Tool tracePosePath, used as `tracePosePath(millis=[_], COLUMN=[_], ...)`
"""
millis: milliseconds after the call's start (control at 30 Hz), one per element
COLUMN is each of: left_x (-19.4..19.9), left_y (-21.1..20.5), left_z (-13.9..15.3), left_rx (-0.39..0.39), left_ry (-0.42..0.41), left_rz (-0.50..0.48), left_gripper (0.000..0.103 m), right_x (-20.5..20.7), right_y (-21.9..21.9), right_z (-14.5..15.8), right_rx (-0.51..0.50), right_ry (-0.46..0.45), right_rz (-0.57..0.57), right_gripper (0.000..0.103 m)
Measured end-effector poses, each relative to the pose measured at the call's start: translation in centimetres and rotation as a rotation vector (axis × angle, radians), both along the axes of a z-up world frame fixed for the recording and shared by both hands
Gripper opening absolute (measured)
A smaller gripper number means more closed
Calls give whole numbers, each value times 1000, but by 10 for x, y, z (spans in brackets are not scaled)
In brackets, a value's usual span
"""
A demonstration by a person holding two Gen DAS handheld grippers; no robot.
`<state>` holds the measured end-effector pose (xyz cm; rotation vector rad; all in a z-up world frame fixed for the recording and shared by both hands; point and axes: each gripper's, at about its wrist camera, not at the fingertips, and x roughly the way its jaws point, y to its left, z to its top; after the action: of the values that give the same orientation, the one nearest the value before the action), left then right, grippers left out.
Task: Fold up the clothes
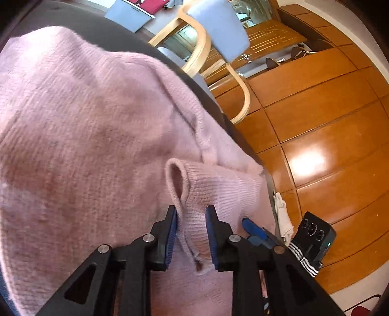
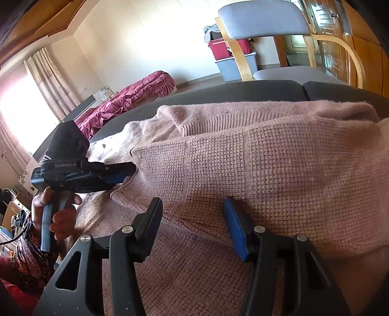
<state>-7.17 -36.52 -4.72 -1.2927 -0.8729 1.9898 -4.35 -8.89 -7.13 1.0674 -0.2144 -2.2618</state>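
A pink knitted sweater (image 1: 85,133) (image 2: 279,158) lies spread over a dark table (image 1: 116,34) (image 2: 218,92). One sleeve is folded across the body, its cuff (image 1: 194,189) pointing at the left wrist camera. My left gripper (image 1: 192,233) is shut on that cuff, with knit bunched between its blue pads. In the right wrist view a hand (image 2: 60,218) holds this left gripper (image 2: 126,172) at the sleeve end. My right gripper (image 2: 192,216) stands wide open just above the sweater body, holding nothing. One of its blue fingers (image 1: 254,229) shows beside the cuff.
A grey-cushioned wooden chair (image 1: 218,29) (image 2: 262,21) stands at the table's far side. The table edge drops to a glossy orange wooden floor (image 1: 328,121) on the right. A grey storage box (image 2: 233,65) and a red quilt (image 2: 136,97) lie farther off.
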Motion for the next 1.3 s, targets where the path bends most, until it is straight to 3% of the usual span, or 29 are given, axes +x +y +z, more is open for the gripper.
tracePosePath(millis=[67, 133, 267, 333, 367, 433, 533, 733, 833, 967, 1133, 1300], left_x=[-1, -1, 4, 1, -1, -3, -5, -3, -4, -6, -4, -2], left_y=[4, 8, 7, 5, 5, 3, 4, 12, 20, 32, 45, 36], left_z=[1, 6, 27, 31, 28, 19, 9, 21, 22, 10, 10, 8], left_rx=[14, 21, -15, -43, -35, -15, 30, 123, 60, -45, -114, -84], left_ry=[0, 38, 183, 197, 187, 160, 127, 183, 171, 110, 120, 111], left_rz=[2, 14, 49, 42, 37, 32, 34, 4, -10, -35, -70, -54], left_gripper=[22, 4, 4, 4, 4, 4, 4, 4, 4, 4, 4, 5], right_x=[0, -1, 5, 11, 15, 22, 31, 24, 19, 19, 28, 37], right_y=[1, 2, 18, 44, 62, 88, 126, 161, 175, 185, 190, 194], right_z=[-1, -2, 6, 18, 26, 35, 32, 17, 9, 14, 29, 44], right_rx=[-9, -20, -55, -96, -89, -23, 103, 247, 310, 320, 296, 273], right_ry=[-3, -6, 27, 75, 105, 136, 82, 46, 34, 43, 72, 100], right_rz=[-1, -3, -67, -132, -172, -229, -310, -416, -464, -502, -505, -508], right_gripper=[56, 56, 56, 55, 46, 27, 24, 23, 22, 0, 0, 4])
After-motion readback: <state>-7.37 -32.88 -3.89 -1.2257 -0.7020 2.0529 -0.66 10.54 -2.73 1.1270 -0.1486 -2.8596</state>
